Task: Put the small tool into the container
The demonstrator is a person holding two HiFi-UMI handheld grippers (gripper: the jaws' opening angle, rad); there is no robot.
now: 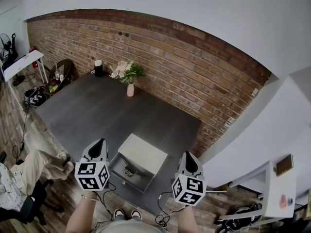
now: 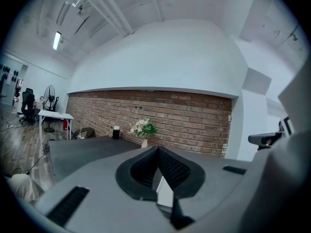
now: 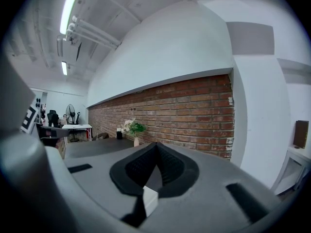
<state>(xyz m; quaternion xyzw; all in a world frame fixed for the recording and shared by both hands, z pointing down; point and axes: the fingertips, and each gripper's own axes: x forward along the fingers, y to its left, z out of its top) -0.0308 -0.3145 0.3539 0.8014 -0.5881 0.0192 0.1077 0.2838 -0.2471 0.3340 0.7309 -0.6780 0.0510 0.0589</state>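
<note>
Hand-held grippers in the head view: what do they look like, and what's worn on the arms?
The left hand-held gripper and right hand-held gripper are each a pale grey shell tapering to a black tip, with a cube of black-and-white square markers at the back. Thin dark cables trail beneath. No sleeves show; the left wrist wears a thin bracelet.

Brick wall [image 1: 160, 47], dark rug [image 1: 97, 110], wood floor [image 1: 12, 123]

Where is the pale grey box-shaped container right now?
Head view, low centre: the pale grey box-shaped container sits on the dark floor mat, between the left gripper and right gripper.
</note>
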